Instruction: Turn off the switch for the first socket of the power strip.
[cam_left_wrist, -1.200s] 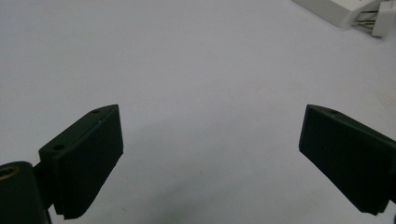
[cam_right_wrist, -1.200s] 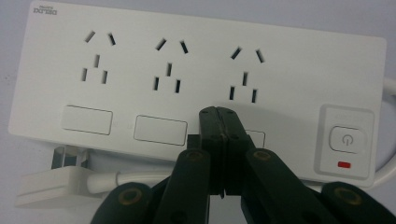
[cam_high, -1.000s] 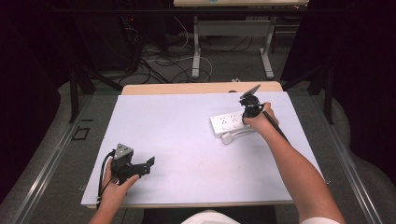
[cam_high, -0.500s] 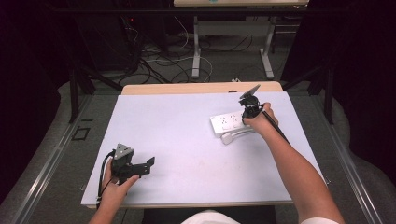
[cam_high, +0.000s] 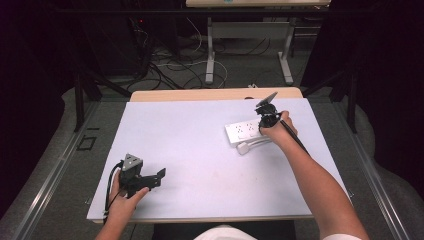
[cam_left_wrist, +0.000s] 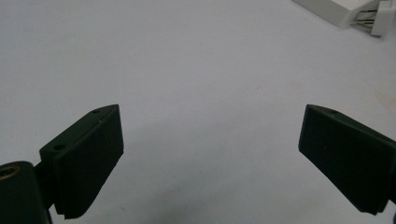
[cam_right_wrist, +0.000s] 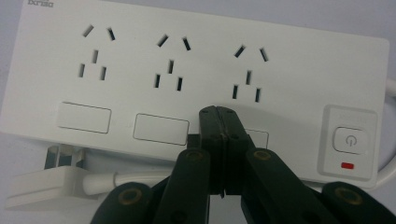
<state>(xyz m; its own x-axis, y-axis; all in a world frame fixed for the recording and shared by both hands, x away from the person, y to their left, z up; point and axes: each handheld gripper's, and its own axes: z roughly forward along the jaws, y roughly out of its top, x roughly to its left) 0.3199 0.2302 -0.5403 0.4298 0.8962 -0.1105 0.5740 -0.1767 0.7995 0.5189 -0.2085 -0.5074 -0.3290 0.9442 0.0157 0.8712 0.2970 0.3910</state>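
A white power strip (cam_high: 243, 131) lies on the right half of the white table (cam_high: 200, 150); in the right gripper view the power strip (cam_right_wrist: 196, 70) shows three socket groups and a power button (cam_right_wrist: 349, 139) with a red mark. Its white plug (cam_high: 243, 148) and cable lie beside it, the plug (cam_right_wrist: 42, 182) near its lower left corner. My right gripper (cam_high: 264, 116) is at the strip's right end; the right gripper (cam_right_wrist: 219, 114) has its jaws shut together with nothing between them, tips over the strip's near edge. My left gripper (cam_high: 159, 176) rests near the table's front left; the left gripper (cam_left_wrist: 210, 154) stands wide open over bare table.
Past the table's far edge are desk legs (cam_high: 210, 55) and tangled cables (cam_high: 170, 65) on the floor. A wooden strip (cam_high: 200, 94) borders the far side of the table. The strip and plug (cam_left_wrist: 369, 14) appear at the top right of the left gripper view.
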